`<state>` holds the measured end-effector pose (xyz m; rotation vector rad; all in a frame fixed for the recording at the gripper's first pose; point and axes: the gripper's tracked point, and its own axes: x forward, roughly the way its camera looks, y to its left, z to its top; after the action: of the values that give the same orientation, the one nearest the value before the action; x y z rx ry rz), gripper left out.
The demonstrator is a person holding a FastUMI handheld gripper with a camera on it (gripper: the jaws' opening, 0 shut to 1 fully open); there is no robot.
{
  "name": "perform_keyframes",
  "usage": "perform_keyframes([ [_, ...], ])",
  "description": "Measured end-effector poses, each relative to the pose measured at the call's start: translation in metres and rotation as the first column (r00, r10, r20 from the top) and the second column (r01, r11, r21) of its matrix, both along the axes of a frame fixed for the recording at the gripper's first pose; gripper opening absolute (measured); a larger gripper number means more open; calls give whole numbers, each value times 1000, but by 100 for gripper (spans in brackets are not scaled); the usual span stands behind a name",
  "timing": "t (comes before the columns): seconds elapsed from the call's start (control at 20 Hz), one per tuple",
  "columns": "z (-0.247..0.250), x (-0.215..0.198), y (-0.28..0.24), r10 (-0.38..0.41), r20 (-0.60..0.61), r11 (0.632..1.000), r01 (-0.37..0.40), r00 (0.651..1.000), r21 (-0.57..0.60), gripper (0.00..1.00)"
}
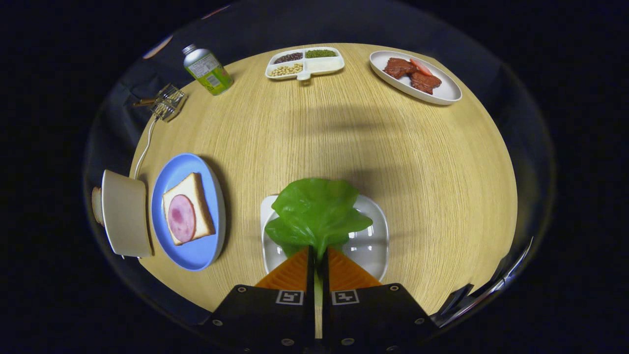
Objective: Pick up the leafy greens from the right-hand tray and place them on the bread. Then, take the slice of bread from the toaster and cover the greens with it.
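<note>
Bare tabletop (304, 132) ahead — toaster (125, 214) flanks blue plate (196, 255).

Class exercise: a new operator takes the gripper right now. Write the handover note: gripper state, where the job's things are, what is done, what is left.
Gripper: shut on the leafy greens, pinched at the stem end, over the white tray.
Bread with ham lies on the blue plate, beside the tray.
Toaster stands just beyond the blue plate; a slice seems to peek out behind it.
Done: greens gripped.
Left: lay the greens on the bread, then fetch the toaster slice and cover them.
</note>
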<state>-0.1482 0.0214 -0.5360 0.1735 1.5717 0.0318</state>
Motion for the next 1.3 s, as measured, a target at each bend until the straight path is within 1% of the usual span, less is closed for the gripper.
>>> perform_keyframes([
  [0.4,38,18,30,42,62,998,-45,997,39,6],
  [0.85,66,33,76,142,117,984,-153,983,93,7],
  [1.3,73,43,135,230,150,953,-254,962,166,7],
])
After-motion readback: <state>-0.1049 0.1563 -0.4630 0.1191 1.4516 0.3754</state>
